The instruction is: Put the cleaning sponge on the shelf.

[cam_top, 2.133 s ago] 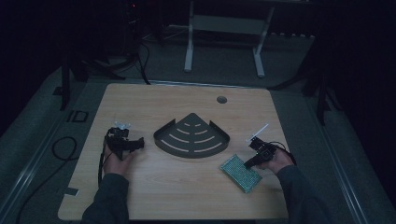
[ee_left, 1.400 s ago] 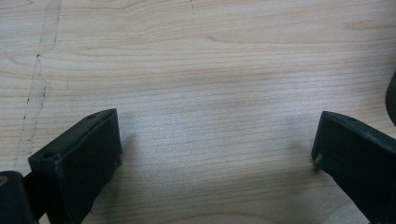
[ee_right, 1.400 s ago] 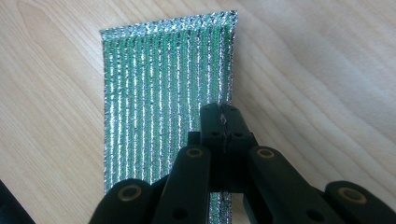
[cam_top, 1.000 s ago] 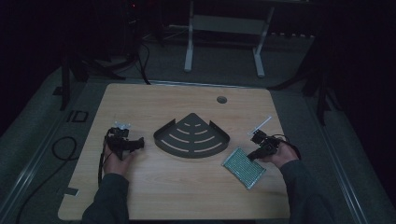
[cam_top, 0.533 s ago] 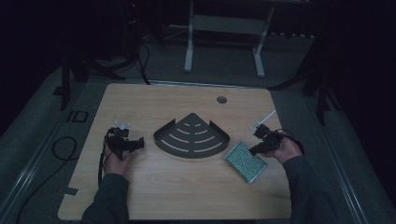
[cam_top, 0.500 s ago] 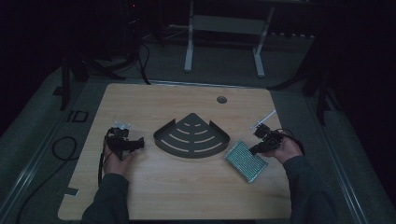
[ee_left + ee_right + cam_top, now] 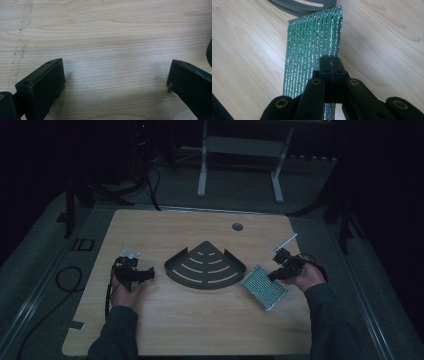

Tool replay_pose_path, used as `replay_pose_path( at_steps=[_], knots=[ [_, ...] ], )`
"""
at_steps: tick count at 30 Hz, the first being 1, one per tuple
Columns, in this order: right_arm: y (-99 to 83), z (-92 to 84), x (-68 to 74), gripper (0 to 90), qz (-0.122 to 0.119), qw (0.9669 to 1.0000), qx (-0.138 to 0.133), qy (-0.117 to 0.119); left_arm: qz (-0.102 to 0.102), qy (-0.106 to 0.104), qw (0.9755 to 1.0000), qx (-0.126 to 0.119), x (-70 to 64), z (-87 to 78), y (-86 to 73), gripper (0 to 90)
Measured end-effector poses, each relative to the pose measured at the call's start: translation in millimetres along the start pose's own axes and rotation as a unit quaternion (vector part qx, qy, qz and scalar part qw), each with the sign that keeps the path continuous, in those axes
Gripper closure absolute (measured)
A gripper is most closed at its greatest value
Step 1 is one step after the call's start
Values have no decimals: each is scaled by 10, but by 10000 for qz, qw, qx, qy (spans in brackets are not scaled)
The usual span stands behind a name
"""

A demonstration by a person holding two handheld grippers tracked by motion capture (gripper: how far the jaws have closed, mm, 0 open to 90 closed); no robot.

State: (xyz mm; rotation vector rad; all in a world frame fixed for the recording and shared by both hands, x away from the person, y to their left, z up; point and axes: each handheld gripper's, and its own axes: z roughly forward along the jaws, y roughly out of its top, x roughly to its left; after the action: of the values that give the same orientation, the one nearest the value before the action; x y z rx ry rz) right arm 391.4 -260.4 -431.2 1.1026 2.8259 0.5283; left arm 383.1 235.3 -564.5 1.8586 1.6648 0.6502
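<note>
At three o'clock on the wooden table (image 7: 200,320), the right gripper (image 7: 278,274) and the green scouring pad (image 7: 263,287) now sit farther from the near edge than two seconds ago. Its jaws are closed tight on the pad's edge (image 7: 312,50), tilting it off the wood. At nine o'clock the left gripper (image 7: 145,275) has not moved, jaws spread wide over bare wood, gripping nothing. Between them lies the dark fan-shaped shelf (image 7: 205,267), just beside the pad

The wooden tabletop (image 7: 200,315) has a small round hole (image 7: 237,226) near its far edge. A white frame (image 7: 240,150) stands on the floor behind it.
</note>
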Motion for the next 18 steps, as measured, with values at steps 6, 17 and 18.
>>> replay_pose_path(
  at_steps=[6,17,18],
  knots=[
    [41,-33,-10,898,12,10000,-63,7,-1,0,10000,-2,0,0,0,17],
    [176,-114,-1,898,-43,9998,-177,-44,-7,-1,10000,-6,-1,1,0,17],
    [186,-120,-2,898,-53,9998,-200,-47,-6,-1,10000,-5,-1,1,0,17]
  ],
)
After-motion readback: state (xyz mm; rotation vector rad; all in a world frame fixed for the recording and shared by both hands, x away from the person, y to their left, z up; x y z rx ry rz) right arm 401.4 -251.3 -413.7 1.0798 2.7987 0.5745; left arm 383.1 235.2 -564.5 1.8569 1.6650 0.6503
